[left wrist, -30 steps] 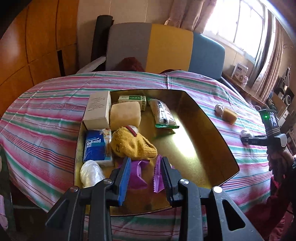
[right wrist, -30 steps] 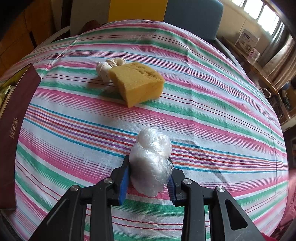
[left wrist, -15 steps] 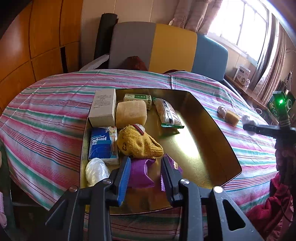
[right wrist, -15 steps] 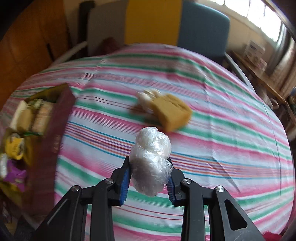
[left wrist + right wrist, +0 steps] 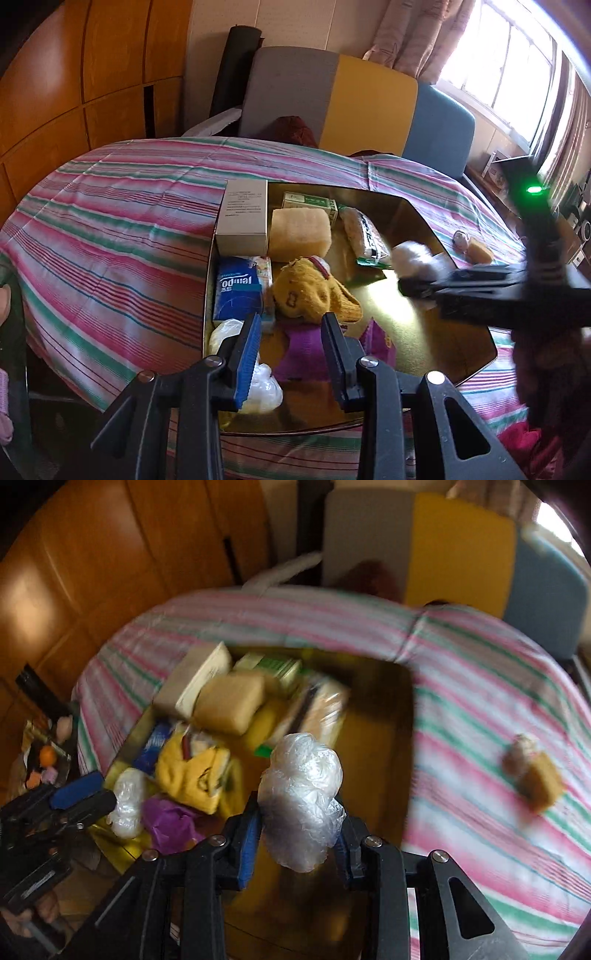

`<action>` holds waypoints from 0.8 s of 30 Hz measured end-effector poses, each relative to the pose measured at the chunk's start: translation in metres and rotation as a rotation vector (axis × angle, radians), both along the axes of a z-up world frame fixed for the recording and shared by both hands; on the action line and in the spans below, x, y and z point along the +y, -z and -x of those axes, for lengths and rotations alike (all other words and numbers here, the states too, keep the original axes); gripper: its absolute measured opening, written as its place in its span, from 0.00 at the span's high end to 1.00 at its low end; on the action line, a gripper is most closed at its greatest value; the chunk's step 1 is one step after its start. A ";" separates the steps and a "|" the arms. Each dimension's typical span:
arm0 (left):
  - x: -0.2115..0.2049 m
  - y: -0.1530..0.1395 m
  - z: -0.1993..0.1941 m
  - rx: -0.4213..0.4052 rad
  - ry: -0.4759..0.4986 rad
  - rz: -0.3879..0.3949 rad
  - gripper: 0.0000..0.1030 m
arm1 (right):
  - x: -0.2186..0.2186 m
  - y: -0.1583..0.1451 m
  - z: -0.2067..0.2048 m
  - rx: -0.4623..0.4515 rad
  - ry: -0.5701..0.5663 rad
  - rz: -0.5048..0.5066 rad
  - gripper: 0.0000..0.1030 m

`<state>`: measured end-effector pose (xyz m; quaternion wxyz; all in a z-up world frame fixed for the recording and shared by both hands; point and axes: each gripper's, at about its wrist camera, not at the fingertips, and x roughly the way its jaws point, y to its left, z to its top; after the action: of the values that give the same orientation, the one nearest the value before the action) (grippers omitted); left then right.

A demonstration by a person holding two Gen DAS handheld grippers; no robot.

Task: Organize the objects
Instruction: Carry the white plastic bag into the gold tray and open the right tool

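A gold tray (image 5: 406, 332) on the striped cloth holds a white box (image 5: 243, 218), a pale sponge (image 5: 299, 234), a blue tissue pack (image 5: 236, 291), a yellow knit piece (image 5: 314, 295), purple wrappers (image 5: 303, 350) and a clear bag bundle (image 5: 258, 380). My left gripper (image 5: 291, 325) hovers over the tray's near end, jaws apart with nothing between them. My right gripper (image 5: 299, 823) is shut on another crumpled clear plastic bag (image 5: 301, 801), held above the tray (image 5: 373, 738). The left wrist view shows it blurred, reaching in from the right (image 5: 413, 280).
A yellow sponge (image 5: 543, 786) and a small whitish lump (image 5: 521, 749) lie on the striped cloth (image 5: 110, 229) right of the tray. A green box (image 5: 310, 203) and a snack packet (image 5: 364, 232) sit at the tray's far end. A grey, yellow and blue seat back (image 5: 369, 103) stands behind the table.
My right gripper has swung left from the open cloth to above the tray, carrying the plastic bag. The left gripper has shifted only slightly over the tray's near end.
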<state>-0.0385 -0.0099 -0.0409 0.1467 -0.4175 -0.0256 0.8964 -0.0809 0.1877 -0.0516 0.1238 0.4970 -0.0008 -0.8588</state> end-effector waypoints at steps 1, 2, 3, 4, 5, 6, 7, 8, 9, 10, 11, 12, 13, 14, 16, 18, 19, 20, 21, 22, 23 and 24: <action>0.000 0.002 0.001 -0.006 -0.002 -0.003 0.68 | -0.009 0.009 0.006 -0.028 -0.001 -0.003 0.66; -0.002 0.003 0.002 -0.009 -0.001 -0.005 0.68 | -0.015 0.015 0.011 -0.051 0.000 -0.001 0.65; -0.002 0.004 0.002 -0.011 0.000 -0.003 0.68 | -0.021 0.022 0.015 -0.074 -0.001 0.006 0.64; -0.001 0.005 0.002 -0.015 0.001 -0.002 0.68 | -0.028 0.029 0.019 -0.087 -0.004 0.012 0.64; -0.002 0.006 0.002 -0.020 0.000 -0.003 0.68 | -0.033 0.033 0.021 -0.098 -0.011 0.016 0.63; -0.002 0.007 0.002 -0.023 0.001 -0.004 0.68 | -0.037 0.038 0.024 -0.111 -0.017 0.023 0.60; -0.002 0.007 0.002 -0.023 0.001 -0.005 0.67 | -0.038 0.041 0.025 -0.117 -0.016 0.027 0.59; -0.002 0.007 0.002 -0.022 0.000 -0.003 0.67 | -0.039 0.043 0.025 -0.116 -0.016 0.028 0.57; -0.002 0.008 0.002 -0.023 -0.001 -0.003 0.67 | -0.039 0.043 0.024 -0.108 -0.019 0.035 0.56; -0.002 0.008 0.003 -0.024 -0.001 -0.005 0.67 | -0.039 0.042 0.023 -0.105 -0.023 0.049 0.54; -0.002 0.008 0.002 -0.023 0.000 -0.004 0.67 | -0.037 0.042 0.023 -0.102 -0.024 0.057 0.52; -0.001 0.007 0.002 -0.023 0.000 -0.001 0.67 | -0.036 0.039 0.022 -0.090 -0.021 0.062 0.48; -0.001 0.007 0.002 -0.022 0.000 0.000 0.67 | -0.033 0.035 0.020 -0.076 -0.018 0.071 0.46; 0.000 0.007 0.002 -0.022 0.001 0.002 0.67 | -0.030 0.032 0.018 -0.065 -0.014 0.083 0.41; 0.001 0.006 0.001 -0.018 0.004 0.007 0.67 | -0.023 0.023 0.013 -0.043 -0.001 0.113 0.37; 0.003 0.006 0.001 -0.017 0.009 0.014 0.67 | -0.013 0.013 0.007 -0.013 0.013 0.124 0.34; 0.004 0.005 0.000 -0.015 0.012 0.016 0.67 | -0.008 0.008 0.004 0.000 0.021 0.126 0.32; 0.005 0.004 -0.001 -0.012 0.015 0.019 0.67 | -0.002 0.004 0.000 0.012 0.030 0.127 0.29; 0.007 0.004 -0.002 -0.009 0.020 0.022 0.67 | 0.005 -0.001 -0.004 0.027 0.041 0.127 0.28; 0.008 0.003 -0.003 -0.007 0.024 0.025 0.67 | 0.012 -0.005 -0.008 0.041 0.051 0.124 0.28; 0.009 0.001 -0.004 -0.004 0.028 0.028 0.67 | 0.018 -0.011 -0.012 0.051 0.062 0.121 0.27; 0.011 0.000 -0.004 -0.001 0.031 0.031 0.67 | 0.027 -0.017 -0.015 0.063 0.075 0.116 0.25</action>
<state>-0.0344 0.0010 -0.0413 0.1539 -0.4206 -0.0054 0.8941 -0.0661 0.2147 -0.0347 0.1203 0.4613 -0.0652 -0.8766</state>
